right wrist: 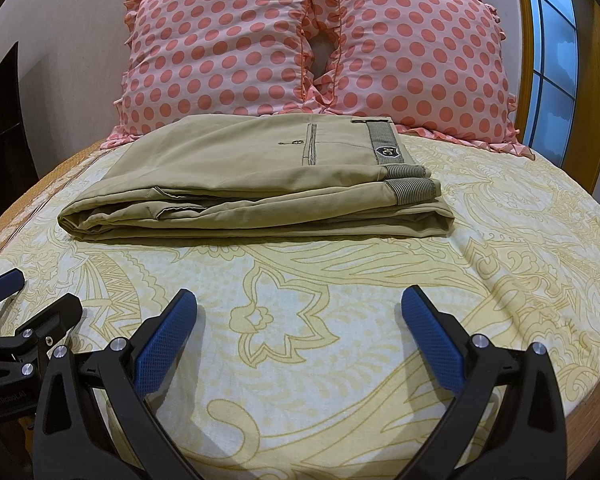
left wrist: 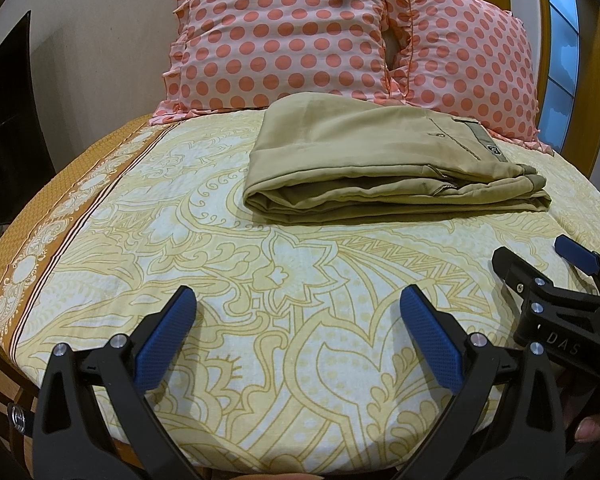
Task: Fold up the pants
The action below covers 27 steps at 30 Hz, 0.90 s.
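From the left wrist view, the left tongs (left wrist: 298, 308) stood wide apart above the bed sheet (left wrist: 204, 264), nothing between their blue, finely dimpled pads (left wrist: 432, 340), which sat on black, matte plastic arms with small silver rivets. The pants (left wrist: 384, 168) lay at about one o'clock, well apart from the tongs: smooth khaki cotton folded into a flat, layered rectangle with rounded fold edges at its left and front. A welt pocket with a small button and a dark badge showed on its top face. The sheet was a crinkled cream cloth printed with yellow leaf and flower outlines, edged at nine o'clock by an ochre woven border. Two puffy pink pillows (left wrist: 284, 36) with coral polka dots and ruffled trim stood propped at twelve o'clock, just behind the pants. The right tongs (left wrist: 540, 258) entered at three o'clock, tips parted.

From the right wrist view, the right tongs (right wrist: 299, 308) were likewise spread wide and held nothing over the sheet (right wrist: 340, 320). The folded pants (right wrist: 256, 184) lay at twelve o'clock, their ribbed grey-green waistband ends stacked at the right edge, the shield-shaped badge beside them. The pillows (right wrist: 228, 48) leaned right behind. The left tongs (right wrist: 32, 292) showed at nine o'clock, tips apart.
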Each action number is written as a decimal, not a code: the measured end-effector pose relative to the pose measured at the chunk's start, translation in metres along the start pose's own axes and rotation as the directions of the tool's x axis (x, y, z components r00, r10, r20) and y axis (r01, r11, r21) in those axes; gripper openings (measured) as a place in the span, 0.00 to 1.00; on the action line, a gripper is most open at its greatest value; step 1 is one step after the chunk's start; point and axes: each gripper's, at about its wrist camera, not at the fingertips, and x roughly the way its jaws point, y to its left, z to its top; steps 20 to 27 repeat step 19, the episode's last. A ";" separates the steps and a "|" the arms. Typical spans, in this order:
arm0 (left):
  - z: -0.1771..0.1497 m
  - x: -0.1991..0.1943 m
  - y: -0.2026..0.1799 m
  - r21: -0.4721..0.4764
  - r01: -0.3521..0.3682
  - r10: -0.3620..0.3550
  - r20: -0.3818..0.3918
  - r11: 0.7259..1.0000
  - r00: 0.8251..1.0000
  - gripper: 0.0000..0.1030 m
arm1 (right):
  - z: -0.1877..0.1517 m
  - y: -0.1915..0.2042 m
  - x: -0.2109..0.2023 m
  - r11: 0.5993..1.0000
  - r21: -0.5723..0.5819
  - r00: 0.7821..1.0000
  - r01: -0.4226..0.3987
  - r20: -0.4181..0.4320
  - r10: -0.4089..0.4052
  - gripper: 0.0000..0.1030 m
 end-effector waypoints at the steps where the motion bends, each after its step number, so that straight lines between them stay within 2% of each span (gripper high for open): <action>1: -0.001 0.000 0.000 0.000 0.000 0.000 0.000 1.000 1.000 0.98 | 0.000 0.000 0.000 1.000 0.000 1.000 0.000 0.000 0.000 0.99; 27: 0.001 0.002 0.000 -0.006 -0.006 0.006 -0.005 1.000 1.000 0.98 | 0.000 0.000 0.000 1.000 0.000 1.000 0.000 0.000 0.000 0.99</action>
